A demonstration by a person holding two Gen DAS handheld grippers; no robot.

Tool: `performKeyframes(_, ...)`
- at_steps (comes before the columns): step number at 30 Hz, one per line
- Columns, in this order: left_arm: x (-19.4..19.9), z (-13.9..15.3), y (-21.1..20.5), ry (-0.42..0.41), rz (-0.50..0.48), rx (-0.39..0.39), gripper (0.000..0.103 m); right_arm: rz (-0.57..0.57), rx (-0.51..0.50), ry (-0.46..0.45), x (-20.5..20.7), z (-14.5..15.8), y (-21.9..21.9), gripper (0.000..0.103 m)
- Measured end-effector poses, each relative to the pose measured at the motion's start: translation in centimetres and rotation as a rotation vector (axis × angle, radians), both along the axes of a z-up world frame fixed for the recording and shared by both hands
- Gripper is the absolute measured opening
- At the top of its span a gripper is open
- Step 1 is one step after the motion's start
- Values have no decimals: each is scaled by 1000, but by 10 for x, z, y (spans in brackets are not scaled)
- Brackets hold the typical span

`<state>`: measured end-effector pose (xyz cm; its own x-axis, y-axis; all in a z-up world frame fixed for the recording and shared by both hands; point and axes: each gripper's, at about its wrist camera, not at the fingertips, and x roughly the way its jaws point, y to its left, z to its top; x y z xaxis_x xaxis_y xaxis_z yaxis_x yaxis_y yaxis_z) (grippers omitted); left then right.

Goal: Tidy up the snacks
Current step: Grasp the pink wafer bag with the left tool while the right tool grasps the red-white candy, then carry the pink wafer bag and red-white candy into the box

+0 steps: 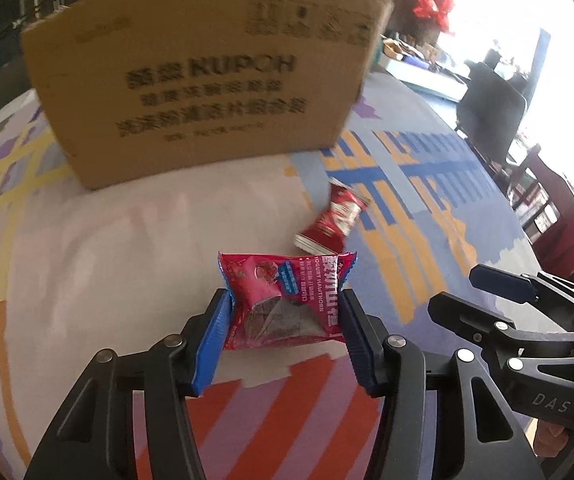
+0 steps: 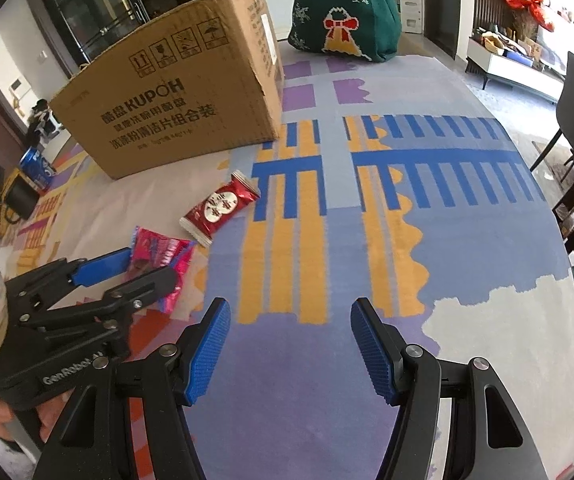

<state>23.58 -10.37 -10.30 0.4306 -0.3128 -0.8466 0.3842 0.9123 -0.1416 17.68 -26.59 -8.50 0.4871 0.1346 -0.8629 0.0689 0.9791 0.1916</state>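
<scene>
Left hand-held gripper (image 1: 285,312) clamped on a pink packet (image 1: 287,300), blue pads pressing its two short ends. Packet's long axis crosswise between the pads, printed face up toward the camera, text running sideways along its right part; seen from the right wrist, the packet (image 2: 159,260) sits between the left fingers, just above or on the rug (image 2: 367,240) — cannot tell which.

Right hand-held gripper (image 2: 291,344) open, nothing between its pads, hovering over the rug's purple and orange stripes, to the right of the left one.

Red packet (image 2: 221,210) lying flat on the rug just beyond the pink one, apart from both grippers. Long axis diagonal, one crimped end toward the box (image 2: 175,92), the other toward the left gripper; white round print facing up.

Cardboard box standing on the rug behind both packets, printed side toward the cameras, top out of clear view. Green knitted bag (image 2: 343,12) farther back on the rug's far edge, right of the box. Blue can (image 2: 35,168) at the left, beside the box's near corner.
</scene>
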Motion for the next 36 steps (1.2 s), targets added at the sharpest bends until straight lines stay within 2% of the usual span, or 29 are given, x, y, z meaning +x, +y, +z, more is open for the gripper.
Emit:
performKeyframes(8, 7, 13, 27, -75, 67, 10, 54, 27, 31, -43, 21, 7, 20, 64)
performKeyframes(12, 14, 17, 39, -98, 94, 12, 54, 1, 44, -65, 36, 7, 27, 63)
performKeyframes(21, 27, 19, 51, -122, 127, 4, 54, -6, 42, -55, 67, 0, 45, 43)
performKeyframes(36, 40, 16, 55, -109, 147, -17, 54, 19, -8, -33, 99, -10, 64, 29)
